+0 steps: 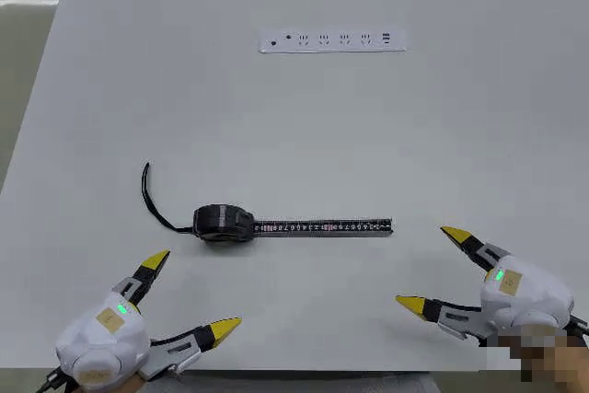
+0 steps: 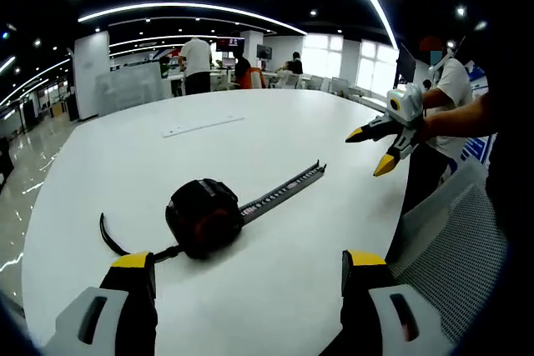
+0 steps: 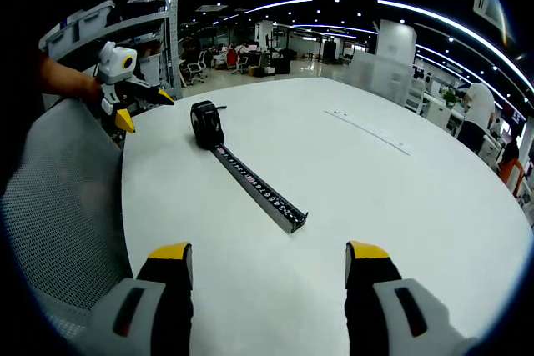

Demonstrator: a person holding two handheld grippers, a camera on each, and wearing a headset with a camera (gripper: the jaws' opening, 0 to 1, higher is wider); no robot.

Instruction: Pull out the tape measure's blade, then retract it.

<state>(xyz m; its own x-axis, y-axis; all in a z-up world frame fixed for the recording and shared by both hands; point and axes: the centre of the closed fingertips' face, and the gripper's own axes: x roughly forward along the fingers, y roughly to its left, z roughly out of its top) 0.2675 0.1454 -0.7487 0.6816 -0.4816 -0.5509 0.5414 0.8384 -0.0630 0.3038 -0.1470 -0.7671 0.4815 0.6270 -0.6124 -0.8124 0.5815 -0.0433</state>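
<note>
A black tape measure [image 1: 223,223] lies on the white table [image 1: 304,126], its blade [image 1: 324,226] drawn out to the right and lying flat. A black wrist strap [image 1: 153,198] trails off its left side. My left gripper [image 1: 191,294] hovers open at the near left, short of the case [image 2: 204,216], with nothing between its yellow-tipped fingers. My right gripper [image 1: 434,270] hovers open at the near right, below and right of the blade's end [image 3: 294,221]. Each gripper also appears in the other's view: the right gripper [image 2: 375,147], the left gripper [image 3: 140,106].
A white power strip [image 1: 333,40] lies flat at the far side of the table. The table's near edge runs just under both grippers. A grey mesh chair back [image 3: 58,206] stands beside the table. People stand in the office background [image 2: 197,60].
</note>
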